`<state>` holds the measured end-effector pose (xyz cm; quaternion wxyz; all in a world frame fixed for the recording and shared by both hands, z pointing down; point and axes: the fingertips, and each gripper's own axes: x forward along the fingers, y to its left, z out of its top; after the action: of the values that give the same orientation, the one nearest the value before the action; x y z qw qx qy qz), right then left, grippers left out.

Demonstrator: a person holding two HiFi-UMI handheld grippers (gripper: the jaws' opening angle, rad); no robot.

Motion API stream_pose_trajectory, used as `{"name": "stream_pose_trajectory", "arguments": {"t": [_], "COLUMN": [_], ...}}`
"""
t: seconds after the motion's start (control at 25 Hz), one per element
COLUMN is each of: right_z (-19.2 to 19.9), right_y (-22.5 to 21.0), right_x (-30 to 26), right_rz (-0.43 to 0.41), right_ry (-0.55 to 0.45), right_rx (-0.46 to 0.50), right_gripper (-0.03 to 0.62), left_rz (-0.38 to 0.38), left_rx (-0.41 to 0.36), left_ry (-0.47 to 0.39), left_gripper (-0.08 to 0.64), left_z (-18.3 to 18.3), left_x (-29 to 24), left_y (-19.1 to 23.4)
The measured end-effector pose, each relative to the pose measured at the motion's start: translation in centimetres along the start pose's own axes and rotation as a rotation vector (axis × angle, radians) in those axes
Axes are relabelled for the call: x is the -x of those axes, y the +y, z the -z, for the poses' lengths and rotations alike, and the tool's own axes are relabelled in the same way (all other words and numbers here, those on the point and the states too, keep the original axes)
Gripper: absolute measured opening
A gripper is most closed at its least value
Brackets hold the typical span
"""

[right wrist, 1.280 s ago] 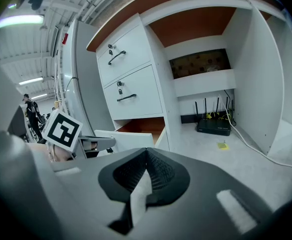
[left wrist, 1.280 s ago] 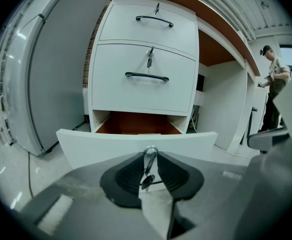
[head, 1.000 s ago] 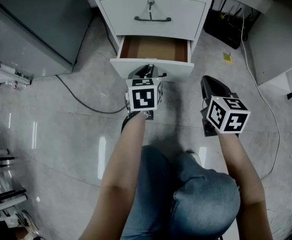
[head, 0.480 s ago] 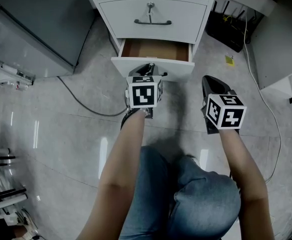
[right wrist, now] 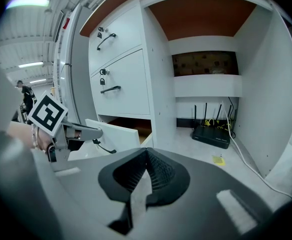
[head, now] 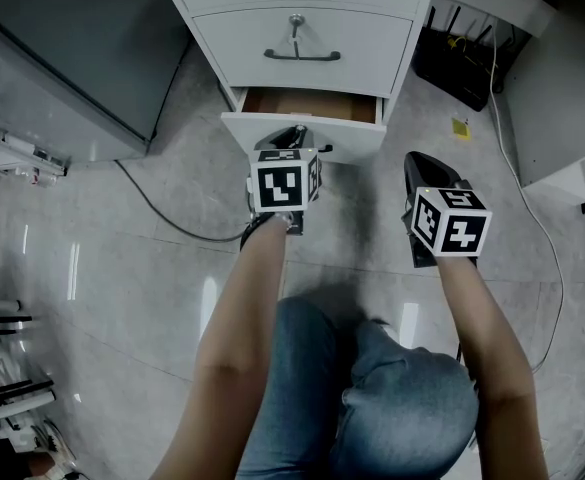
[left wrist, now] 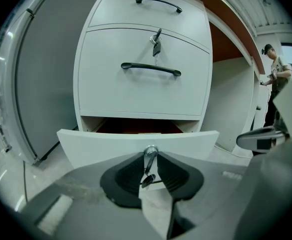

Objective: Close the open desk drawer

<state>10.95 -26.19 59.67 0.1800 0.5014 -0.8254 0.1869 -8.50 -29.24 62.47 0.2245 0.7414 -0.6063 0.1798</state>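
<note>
Clamping left fingers (left wrist: 123, 179) on key (left wrist: 148, 168) of drawer (head: 352, 140) at 12 o'clock. Partly in, not yet flush. Holding right fingers (right wrist: 163, 176) closed, empty

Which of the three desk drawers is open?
The bottom drawer: it stands pulled out, its brown inside showing, the left gripper on its key. The middle drawer and top drawer are shut flush.

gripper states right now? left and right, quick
left gripper: closed on the key in the open bottom drawer lock.
right gripper: closed, empty.
</note>
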Motion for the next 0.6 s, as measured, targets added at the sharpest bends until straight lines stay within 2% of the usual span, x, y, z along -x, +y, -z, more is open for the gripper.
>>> {"name": "stream_pose_trajectory", "arguments": {"t": [0.6], "right_z": [-0.7], "right_y": [-0.3], "right_x": [-2.0], "right_rz": [-0.019], "right_ry": [0.009], "right_rx": [0.037], "right_gripper": [-0.002], "left_rz": [-0.005], "left_rx": [0.030], "left_ry": [-0.016], "left_gripper": [0.094], "left_z": [-1.4], "left_x": [-2.1], "left_y": [0.4]}}
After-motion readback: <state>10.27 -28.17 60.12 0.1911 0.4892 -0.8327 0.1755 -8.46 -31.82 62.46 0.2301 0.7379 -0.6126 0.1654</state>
